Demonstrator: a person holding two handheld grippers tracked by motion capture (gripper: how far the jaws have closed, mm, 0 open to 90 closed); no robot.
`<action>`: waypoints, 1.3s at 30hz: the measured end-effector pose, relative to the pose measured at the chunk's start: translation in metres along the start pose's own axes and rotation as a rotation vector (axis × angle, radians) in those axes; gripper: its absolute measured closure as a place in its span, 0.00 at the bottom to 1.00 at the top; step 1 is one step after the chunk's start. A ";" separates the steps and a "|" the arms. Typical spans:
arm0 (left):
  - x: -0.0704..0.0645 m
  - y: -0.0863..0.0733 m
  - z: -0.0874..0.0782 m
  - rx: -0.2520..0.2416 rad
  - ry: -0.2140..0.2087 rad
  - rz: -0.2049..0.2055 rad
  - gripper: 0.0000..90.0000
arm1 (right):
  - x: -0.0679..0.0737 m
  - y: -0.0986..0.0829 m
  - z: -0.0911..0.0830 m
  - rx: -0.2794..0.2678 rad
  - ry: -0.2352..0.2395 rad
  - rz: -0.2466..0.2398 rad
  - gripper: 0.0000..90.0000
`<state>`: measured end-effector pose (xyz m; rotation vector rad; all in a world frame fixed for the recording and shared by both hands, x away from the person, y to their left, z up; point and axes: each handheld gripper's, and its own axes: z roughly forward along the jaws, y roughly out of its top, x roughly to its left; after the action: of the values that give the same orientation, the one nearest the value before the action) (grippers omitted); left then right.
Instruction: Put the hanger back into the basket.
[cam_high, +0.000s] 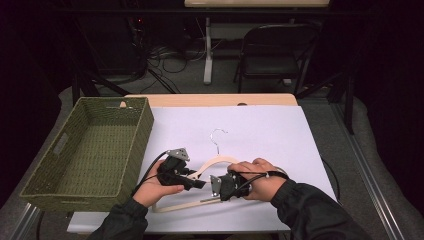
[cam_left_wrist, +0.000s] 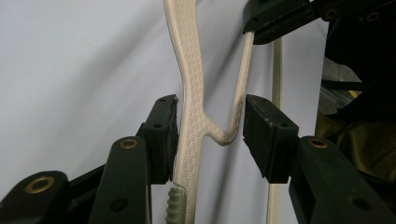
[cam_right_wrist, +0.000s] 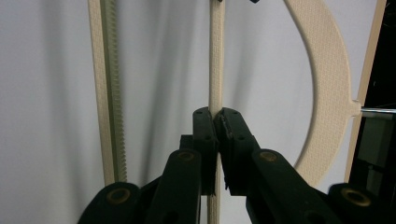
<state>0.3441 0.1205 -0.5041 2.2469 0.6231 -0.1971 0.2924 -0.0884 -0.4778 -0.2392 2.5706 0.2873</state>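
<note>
A cream plastic hanger (cam_high: 222, 160) with a metal hook (cam_high: 216, 137) lies on the white sheet (cam_high: 260, 130) near the table's front. My left gripper (cam_high: 199, 183) reaches in from the left. In the left gripper view its jaws (cam_left_wrist: 210, 135) straddle the hanger's textured arm (cam_left_wrist: 189, 70) and notch loop, pads touching both sides. My right gripper (cam_high: 210, 190) comes from the right, and the right gripper view shows it (cam_right_wrist: 217, 119) shut on a thin strand (cam_right_wrist: 215, 70) of the hanger. The toothed lower bar (cam_right_wrist: 109, 93) runs beside it.
A green woven basket (cam_high: 145, 125) stands empty on the table's left side, close to my left hand. Beyond the table are a folding chair (cam_high: 275, 50), cables on the floor and a table leg (cam_high: 207, 50). The sheet's far half is bare.
</note>
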 end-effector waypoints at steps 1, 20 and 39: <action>0.000 0.000 0.000 0.004 0.000 0.002 0.62 | 0.000 0.000 0.000 0.000 0.000 0.000 0.95; -0.001 -0.001 -0.002 0.015 -0.050 0.011 0.79 | 0.002 0.000 0.003 0.010 -0.011 -0.030 0.95; -0.003 -0.002 -0.002 0.012 -0.116 0.014 0.97 | 0.001 -0.002 0.006 0.017 -0.006 0.011 0.86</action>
<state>0.3406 0.1222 -0.5035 2.2326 0.5458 -0.3230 0.2953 -0.0884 -0.4833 -0.2173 2.5678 0.2692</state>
